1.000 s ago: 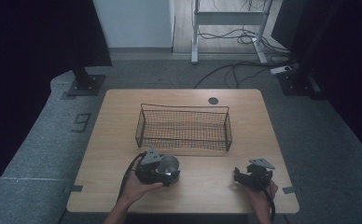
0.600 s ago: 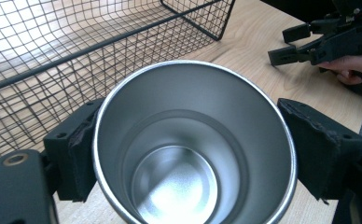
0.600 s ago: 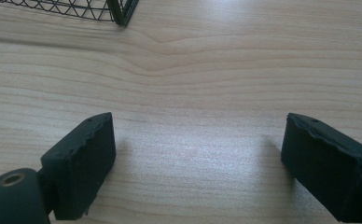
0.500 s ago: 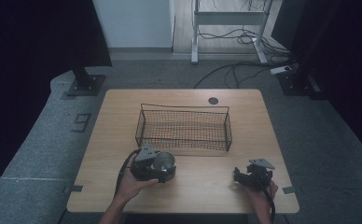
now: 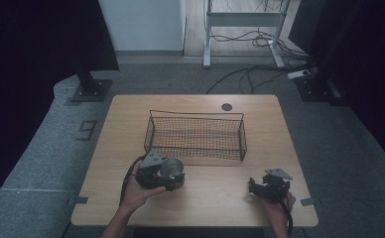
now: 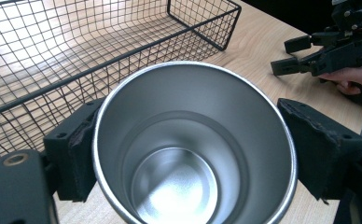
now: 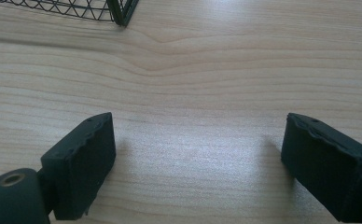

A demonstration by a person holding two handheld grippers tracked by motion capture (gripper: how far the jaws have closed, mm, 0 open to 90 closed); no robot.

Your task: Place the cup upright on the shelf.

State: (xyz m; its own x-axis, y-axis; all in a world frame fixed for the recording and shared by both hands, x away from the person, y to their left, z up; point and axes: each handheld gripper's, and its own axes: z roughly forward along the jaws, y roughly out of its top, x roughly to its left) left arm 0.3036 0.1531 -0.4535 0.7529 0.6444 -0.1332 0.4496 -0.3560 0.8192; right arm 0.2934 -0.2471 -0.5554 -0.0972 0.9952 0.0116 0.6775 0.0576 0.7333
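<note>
Left gripper clamps a steel cup just in front of the wire basket, apparently lifted off the desk. Right gripper rests wide apart, holding nothing. Basket empty; placing the cup likely remains.

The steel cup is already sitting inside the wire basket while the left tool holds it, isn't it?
Not quite. The left tool does hold the steel cup, but the cup is outside the wire basket, in front of its near side over the table. The high view shows this, and the left gripper view shows the basket beyond the cup.
</note>
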